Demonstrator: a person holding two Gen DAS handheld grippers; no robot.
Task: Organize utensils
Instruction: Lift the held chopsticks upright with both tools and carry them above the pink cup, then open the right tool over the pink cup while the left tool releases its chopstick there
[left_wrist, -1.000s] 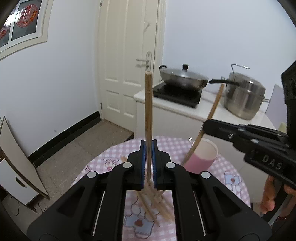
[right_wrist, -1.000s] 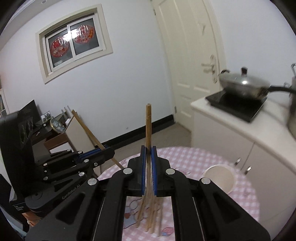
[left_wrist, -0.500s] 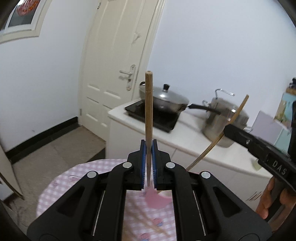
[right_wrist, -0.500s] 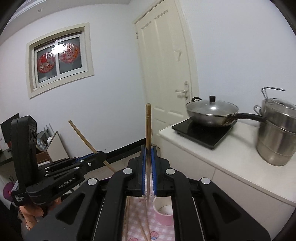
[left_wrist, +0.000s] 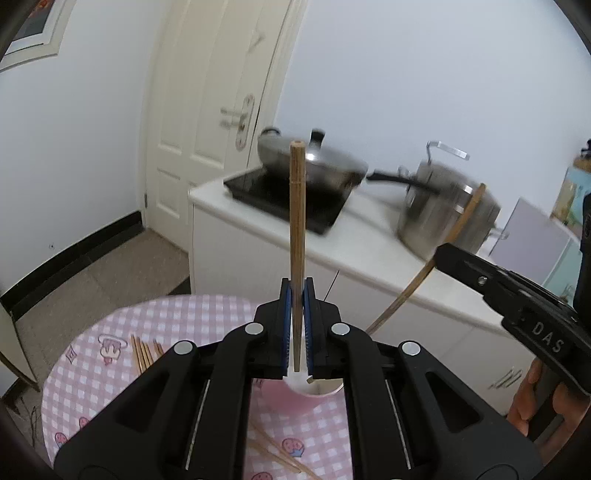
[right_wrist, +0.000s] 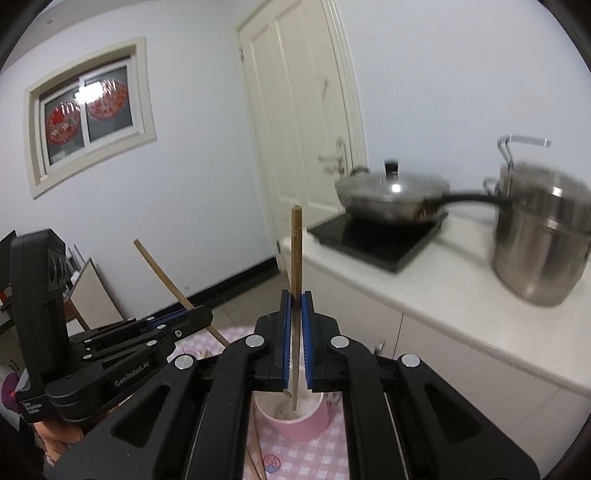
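Wooden chopstick (left_wrist: 296, 236) light, stiff, slippery | both jaws clamped on one each, near its low end | pink cup (right_wrist: 295, 417) at 6 o'clock | grip mid-shaft

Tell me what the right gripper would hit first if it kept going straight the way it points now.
Probably the pink cup: it sits just below and ahead of the right gripper, which points downward holding a chopstick whose lower tip already looks over the cup's mouth. Depth is uncertain.

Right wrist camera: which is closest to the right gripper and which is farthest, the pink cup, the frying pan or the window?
From the right gripper:
1. Pink cup, right below the fingertips on the table.
2. Frying pan, on the cooktop, right of centre.
3. Window, high on the far wall, at the left.
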